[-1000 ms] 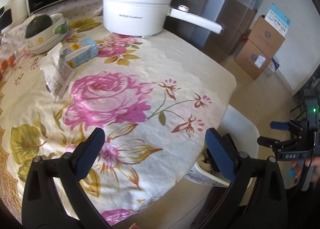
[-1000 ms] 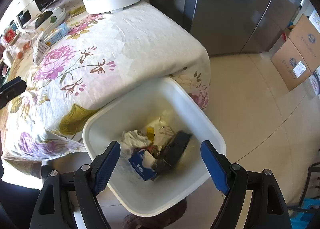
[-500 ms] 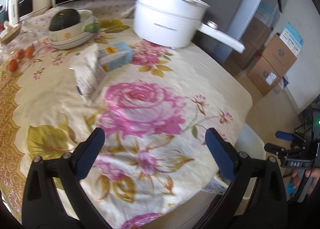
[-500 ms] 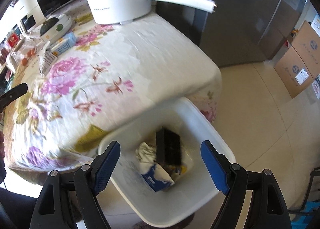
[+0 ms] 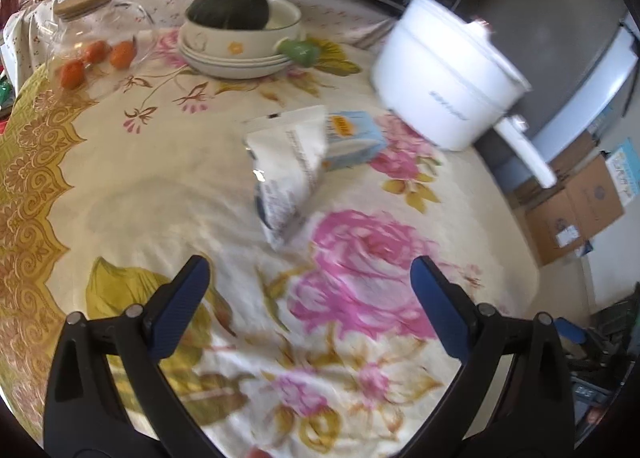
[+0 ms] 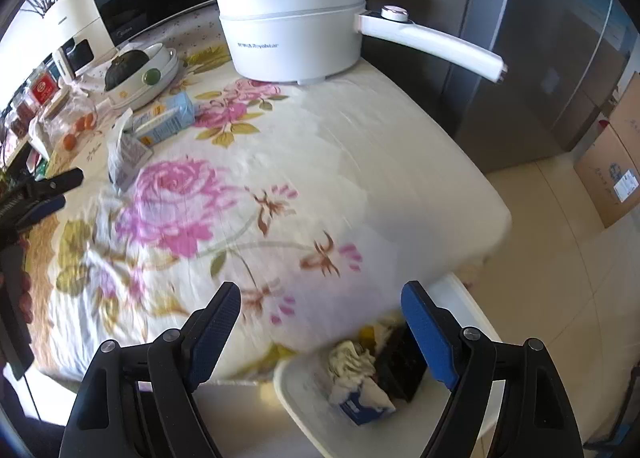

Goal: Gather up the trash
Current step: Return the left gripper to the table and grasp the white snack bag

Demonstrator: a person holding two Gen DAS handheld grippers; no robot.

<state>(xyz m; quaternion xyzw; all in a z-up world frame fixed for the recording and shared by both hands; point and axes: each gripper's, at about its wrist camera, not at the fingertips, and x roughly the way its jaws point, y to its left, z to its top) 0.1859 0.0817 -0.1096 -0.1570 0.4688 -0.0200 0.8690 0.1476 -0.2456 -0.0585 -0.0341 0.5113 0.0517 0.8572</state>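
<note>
A crumpled white wrapper lies on the floral tablecloth, leaning on a pale blue carton. My left gripper hovers open over the cloth just short of the wrapper, with nothing between its fingers. From the right wrist the same wrapper and carton sit far left. My right gripper is open and empty above the table's edge. Below it a white bin holds crumpled paper, a blue box and a black item. The left gripper shows at the left edge.
A white electric pot with a long handle stands at the back. Stacked bowls with a dark squash, a glass jar and small orange fruits are behind the trash. Cardboard boxes stand on the floor.
Both grippers swung from the bin side toward the table. The left view now centres on the wrapper and carton. The bin has slid to the bottom of the right view.
</note>
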